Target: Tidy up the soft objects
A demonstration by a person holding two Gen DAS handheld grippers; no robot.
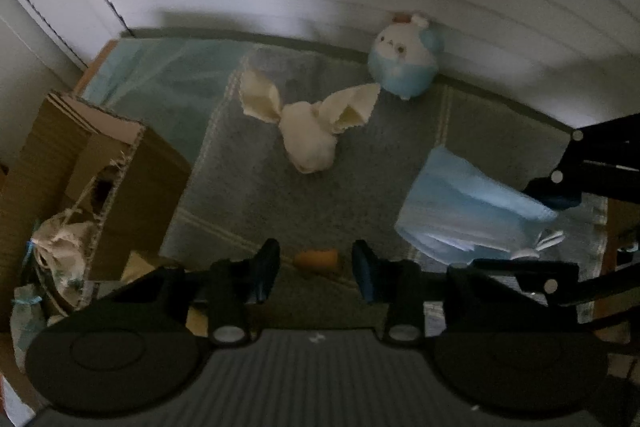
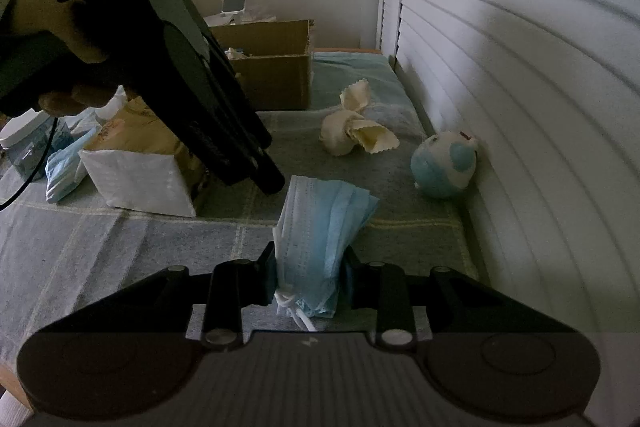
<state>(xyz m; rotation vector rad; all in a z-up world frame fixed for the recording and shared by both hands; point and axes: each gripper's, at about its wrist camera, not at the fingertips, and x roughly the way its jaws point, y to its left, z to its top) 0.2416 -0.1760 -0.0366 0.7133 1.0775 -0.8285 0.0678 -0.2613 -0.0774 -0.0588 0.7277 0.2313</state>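
My right gripper (image 2: 308,279) is shut on the lower end of a folded blue face mask (image 2: 320,219), its ear loops hanging below the fingers. From the left wrist the mask (image 1: 460,211) shows at the right, held by the right gripper (image 1: 548,227). My left gripper (image 1: 316,267) points steeply down at the grey checked blanket (image 1: 248,187). A small orange piece (image 1: 318,259) lies between its fingers with a gap on each side. Farther back lie a knotted cream cloth (image 1: 312,135) and a round blue-and-white plush (image 1: 404,63) against the wall.
An open cardboard box (image 1: 104,163) stands at the left with cloth items in front of it. A white pack (image 2: 140,183), a lidded jar (image 2: 24,143) and more masks sit on the blanket's left. A person's hand (image 2: 60,27) holds the left gripper (image 2: 268,179). The slatted white wall (image 2: 500,67) borders the right.
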